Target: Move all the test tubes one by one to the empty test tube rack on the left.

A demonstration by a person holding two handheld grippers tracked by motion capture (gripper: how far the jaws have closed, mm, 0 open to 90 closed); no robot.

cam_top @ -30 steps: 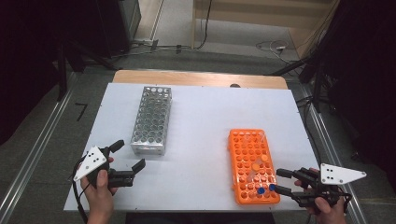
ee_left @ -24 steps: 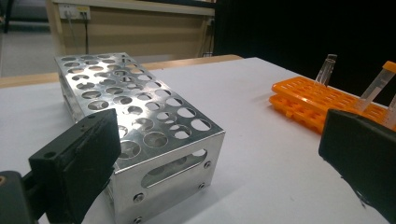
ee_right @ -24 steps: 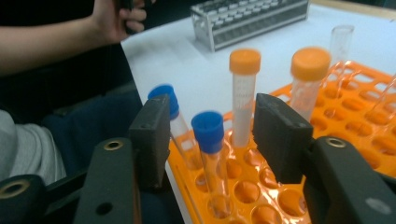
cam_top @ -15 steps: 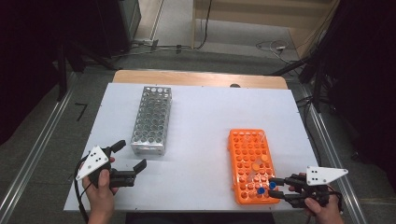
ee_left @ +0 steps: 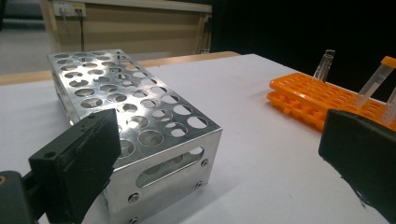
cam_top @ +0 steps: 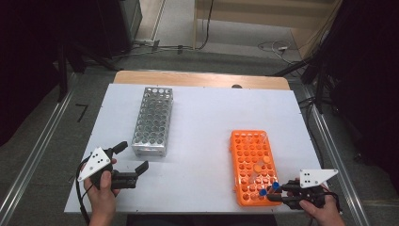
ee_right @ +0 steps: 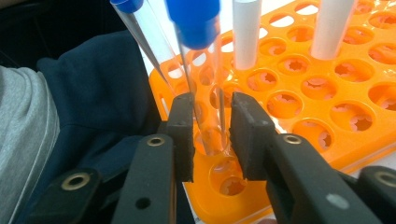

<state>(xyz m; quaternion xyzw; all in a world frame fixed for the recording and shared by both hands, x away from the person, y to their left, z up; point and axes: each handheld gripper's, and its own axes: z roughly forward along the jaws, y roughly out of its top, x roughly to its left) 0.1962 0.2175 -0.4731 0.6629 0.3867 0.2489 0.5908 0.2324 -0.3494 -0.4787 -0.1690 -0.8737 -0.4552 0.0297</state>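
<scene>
Two racks on the white table [cam_top: 207, 117], one clear tube caught in the right gripper [ee_right: 210, 135].

Right gripper, at about 5 o'clock on the table in the high view, has just been closing its jaws; they now stand narrow around the lower part of a blue-capped tube [ee_right: 201, 70] that stands in a hole at the near corner of the orange rack [cam_top: 251, 165], the pads right against the glass on both sides. A second blue-capped tube [ee_right: 140, 37] leans just beside it, and two white tubes [ee_right: 246, 32] stand in holes farther in. Left gripper [cam_top: 127, 157], at about 7 o'clock, hangs wide open and holds nothing, near the end of the metal rack [cam_top: 153, 120], which stands well apart from the orange one.
</scene>
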